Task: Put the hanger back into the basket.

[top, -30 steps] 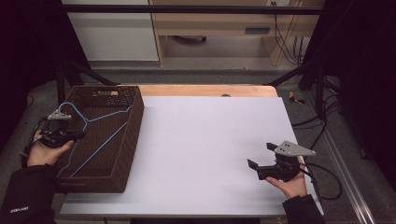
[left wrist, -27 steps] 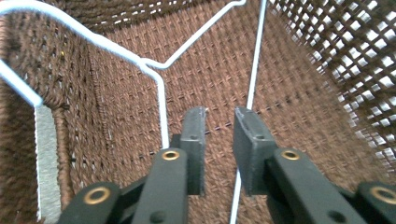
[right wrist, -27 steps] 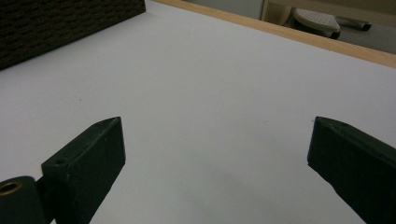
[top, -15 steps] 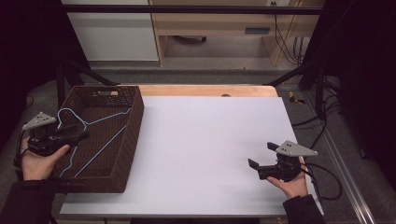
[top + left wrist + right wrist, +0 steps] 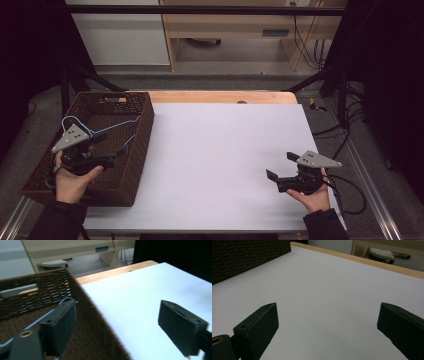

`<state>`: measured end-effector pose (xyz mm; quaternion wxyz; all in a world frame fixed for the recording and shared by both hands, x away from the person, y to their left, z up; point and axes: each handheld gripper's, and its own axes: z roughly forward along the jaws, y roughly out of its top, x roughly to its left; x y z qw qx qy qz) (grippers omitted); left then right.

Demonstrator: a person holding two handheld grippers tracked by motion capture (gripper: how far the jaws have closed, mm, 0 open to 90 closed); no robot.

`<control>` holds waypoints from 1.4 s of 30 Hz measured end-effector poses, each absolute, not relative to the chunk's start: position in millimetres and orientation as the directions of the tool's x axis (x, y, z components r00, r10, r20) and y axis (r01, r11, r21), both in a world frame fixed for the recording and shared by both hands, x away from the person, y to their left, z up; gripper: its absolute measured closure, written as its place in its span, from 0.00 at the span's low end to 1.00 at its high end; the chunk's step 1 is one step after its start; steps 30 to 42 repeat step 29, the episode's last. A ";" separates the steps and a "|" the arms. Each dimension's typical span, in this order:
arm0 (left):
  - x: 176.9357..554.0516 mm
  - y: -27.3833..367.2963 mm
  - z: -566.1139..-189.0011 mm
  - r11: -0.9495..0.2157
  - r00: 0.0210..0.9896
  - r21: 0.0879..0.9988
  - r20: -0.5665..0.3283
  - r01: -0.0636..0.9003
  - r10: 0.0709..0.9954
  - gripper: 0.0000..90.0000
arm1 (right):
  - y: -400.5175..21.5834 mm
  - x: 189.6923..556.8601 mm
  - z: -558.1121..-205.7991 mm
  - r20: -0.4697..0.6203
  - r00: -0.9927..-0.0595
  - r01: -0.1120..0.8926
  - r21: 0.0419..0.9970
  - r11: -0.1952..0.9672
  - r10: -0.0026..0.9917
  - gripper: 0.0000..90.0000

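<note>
Blue hanger (image 5: 114, 126) in wicker basket (image 5: 142, 137); left hand-held gripper (image 5: 111, 148) and right hand-held gripper (image 5: 283, 166) both spread, no legible writing.

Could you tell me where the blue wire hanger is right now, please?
In the high view the blue hanger lies inside the brown wicker basket at the table's left, by the open left gripper.

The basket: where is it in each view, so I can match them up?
High view: basket at the table's left edge, under the left gripper.
Left gripper view: fills the left half, blue hanger inside.
Right gripper view: its side wall at the top-left corner.
Shared landmark: the white tabletop beside it.
</note>
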<state>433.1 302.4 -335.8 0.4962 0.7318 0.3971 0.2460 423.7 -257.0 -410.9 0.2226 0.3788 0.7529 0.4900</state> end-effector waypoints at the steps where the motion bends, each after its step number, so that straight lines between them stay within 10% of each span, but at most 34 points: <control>1: 431.6 297.0 -336.8 -0.200 0.571 0.921 -0.030 0.335 0.820 0.12 | -257.0 423.4 -410.7 0.040 -0.612 0.354 0.907 0.229 0.790 0.05; 42: 414.7 224.2 -391.2 -0.261 0.689 0.911 -0.034 0.320 0.724 0.08 | -262.3 421.4 -410.0 0.053 -0.612 0.345 0.916 0.206 0.789 0.04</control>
